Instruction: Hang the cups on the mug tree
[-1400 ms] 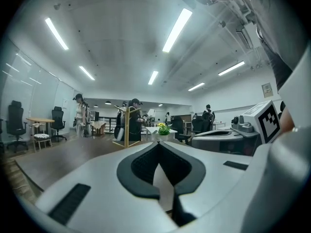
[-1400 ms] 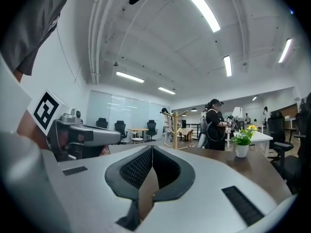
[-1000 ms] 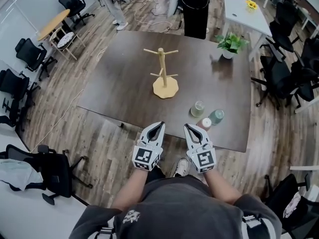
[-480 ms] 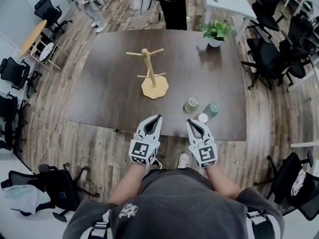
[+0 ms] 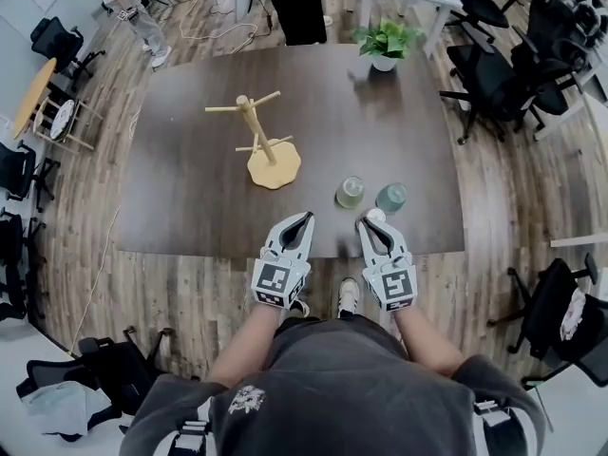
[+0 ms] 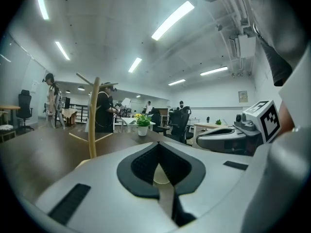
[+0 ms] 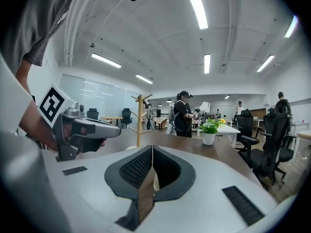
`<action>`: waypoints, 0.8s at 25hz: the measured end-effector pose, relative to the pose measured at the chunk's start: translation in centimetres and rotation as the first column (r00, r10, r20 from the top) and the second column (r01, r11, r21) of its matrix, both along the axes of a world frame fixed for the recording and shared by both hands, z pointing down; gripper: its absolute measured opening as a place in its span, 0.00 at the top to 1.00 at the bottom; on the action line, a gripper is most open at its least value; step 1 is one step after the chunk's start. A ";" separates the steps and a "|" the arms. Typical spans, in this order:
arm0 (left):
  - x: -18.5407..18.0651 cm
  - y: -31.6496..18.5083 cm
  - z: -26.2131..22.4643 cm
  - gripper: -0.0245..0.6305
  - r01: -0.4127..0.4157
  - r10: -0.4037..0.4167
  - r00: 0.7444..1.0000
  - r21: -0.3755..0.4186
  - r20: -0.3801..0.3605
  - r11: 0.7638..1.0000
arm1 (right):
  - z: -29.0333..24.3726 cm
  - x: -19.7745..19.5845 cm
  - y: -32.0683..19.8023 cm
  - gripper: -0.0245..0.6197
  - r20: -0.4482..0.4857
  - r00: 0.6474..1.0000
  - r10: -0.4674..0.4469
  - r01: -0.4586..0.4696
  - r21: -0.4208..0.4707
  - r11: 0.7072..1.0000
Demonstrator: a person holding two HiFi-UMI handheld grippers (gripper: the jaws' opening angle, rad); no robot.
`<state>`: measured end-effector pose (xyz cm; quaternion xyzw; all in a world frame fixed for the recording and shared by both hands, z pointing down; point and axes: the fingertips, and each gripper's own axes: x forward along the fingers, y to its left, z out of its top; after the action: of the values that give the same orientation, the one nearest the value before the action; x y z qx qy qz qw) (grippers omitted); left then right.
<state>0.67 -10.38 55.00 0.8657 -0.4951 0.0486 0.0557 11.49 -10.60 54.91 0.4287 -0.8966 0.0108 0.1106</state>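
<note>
Dark matte table (image 5: 190, 198) bears a pale wooden mug tree (image 5: 260, 146), with rounded translucent cups (image 5: 350, 192) beside it; left gripper (image 5: 304, 218) and right gripper (image 5: 365, 222) are closed, empty.

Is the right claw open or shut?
Shut. The right claw shows its pads pressed together, nothing between them.

I see a dark wooden table (image 5: 190, 188). A wooden mug tree (image 5: 261, 145) stands upright left of its centre. Toward the near right corner, a pale green cup (image 5: 350, 192) and a teal cup (image 5: 390, 198) sit side by side, with a small whitish cup (image 5: 376, 217) at the near edge. A potted plant (image 5: 384, 44) stands by the far edge.
</note>
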 end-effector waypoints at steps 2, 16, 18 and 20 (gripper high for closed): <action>0.6 -0.1 1.1 0.95 -0.019 0.019 1.000 -0.020 0.001 1.000 | 0.7 0.7 -0.1 0.92 -0.009 1.000 0.027 -0.028 -0.017 0.999; 3.9 -1.5 4.1 0.95 -0.078 0.076 0.997 -0.082 -0.026 0.994 | 6.4 4.7 -1.2 0.56 -0.056 0.987 0.153 -0.159 -0.133 0.978; 4.0 -1.6 4.4 0.95 -0.078 0.076 0.997 -0.089 -0.026 0.993 | 7.4 5.0 -1.5 0.51 -0.064 0.983 0.173 -0.181 -0.163 0.970; 4.0 -1.5 4.8 0.95 -0.080 0.078 0.997 -0.098 -0.023 0.992 | 8.5 5.3 -1.7 0.48 -0.076 0.980 0.181 -0.193 -0.191 0.963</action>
<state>4.71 -11.93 59.75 0.8811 -0.4571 0.0667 0.1011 16.75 -12.26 63.38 0.4984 -0.8430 0.0976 0.1772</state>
